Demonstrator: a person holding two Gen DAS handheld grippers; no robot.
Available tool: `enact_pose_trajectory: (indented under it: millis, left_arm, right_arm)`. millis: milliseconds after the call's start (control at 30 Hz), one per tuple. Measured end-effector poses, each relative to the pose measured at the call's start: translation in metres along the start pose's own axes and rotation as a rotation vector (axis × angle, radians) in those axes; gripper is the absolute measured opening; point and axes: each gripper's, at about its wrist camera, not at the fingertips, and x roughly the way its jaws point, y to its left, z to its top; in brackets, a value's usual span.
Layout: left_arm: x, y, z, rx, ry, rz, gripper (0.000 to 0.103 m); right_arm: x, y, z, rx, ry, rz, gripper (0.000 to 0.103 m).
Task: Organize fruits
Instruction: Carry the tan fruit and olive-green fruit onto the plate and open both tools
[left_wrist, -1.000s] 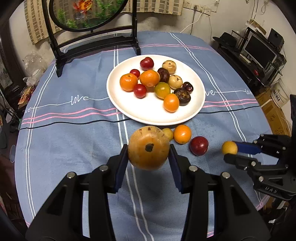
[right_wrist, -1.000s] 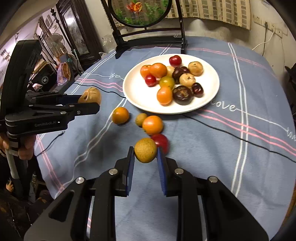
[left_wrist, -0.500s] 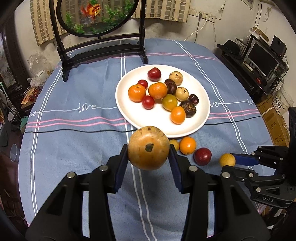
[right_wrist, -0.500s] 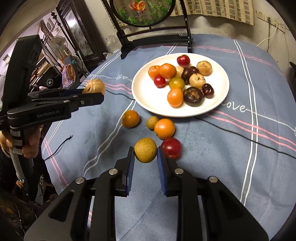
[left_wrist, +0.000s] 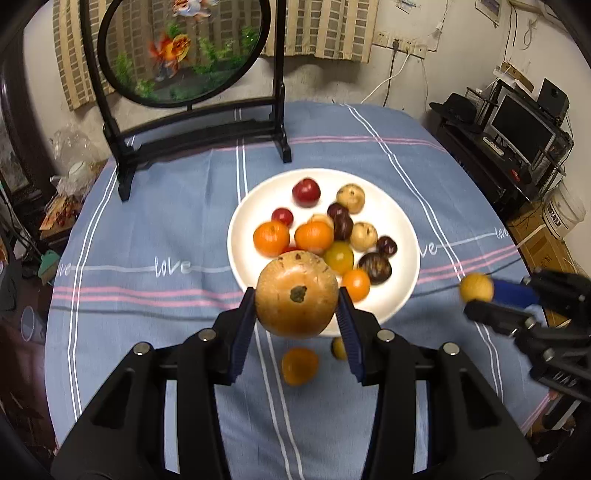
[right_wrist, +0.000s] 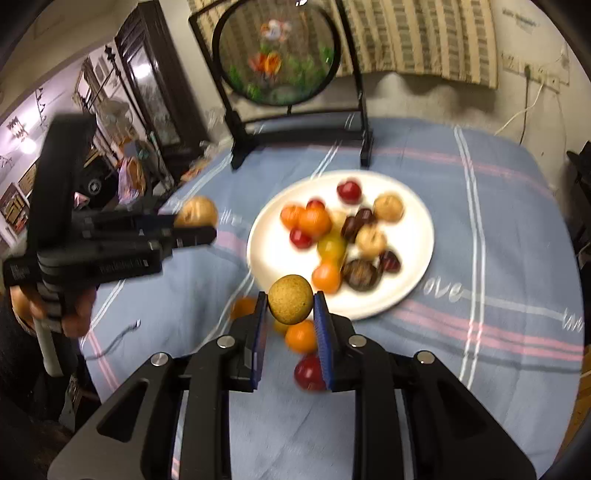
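Note:
My left gripper (left_wrist: 297, 301) is shut on a large brown round fruit (left_wrist: 296, 293), held above the near edge of the white plate (left_wrist: 243, 221). The plate carries several fruits: oranges, red ones, dark ones and tan ones. My right gripper (right_wrist: 290, 304) is shut on a small yellow-brown fruit (right_wrist: 290, 304), raised just short of the plate (right_wrist: 417, 221). On the cloth below lie an orange (right_wrist: 301, 336), a red fruit (right_wrist: 309, 371) and another orange (right_wrist: 242, 306). In the left wrist view the right gripper (left_wrist: 480, 291) shows at the right with its fruit (left_wrist: 475, 287).
A round blue striped tablecloth (left_wrist: 166, 221) covers the table. A black stand with a round goldfish screen (left_wrist: 181, 51) stands at the back. A desk with a monitor (left_wrist: 517, 125) is at the right. A hand (right_wrist: 74, 314) holds the left gripper's handle.
Both grippers rose and moved toward the plate with their fruits. The plate and the screen now sit lower and nearer in both views. The loose fruits dropped under the fingers.

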Motion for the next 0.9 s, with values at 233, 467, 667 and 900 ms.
enact_pose_trajectory:
  millis: [233,467,667,900]
  left_arm:
    - [0.012,-0.01,0.024,0.041,-0.013,0.014,0.044]
    - [0.027,-0.012,0.035,0.054,-0.003,0.028,0.044]
    - [0.041,-0.01,0.04,0.051,0.013,0.038,0.044]
    - [0.057,-0.004,0.046,0.043,0.036,0.055,0.044]
  right_arm:
    - [-0.002,-0.012,0.036,0.0,-0.07,-0.008,0.024]
    - [0.013,-0.017,0.055,-0.003,-0.072,-0.002,0.024]
    - [0.027,-0.018,0.059,-0.003,-0.054,0.012,0.025]
    - [0.043,-0.026,0.066,0.005,-0.033,0.021,0.025]
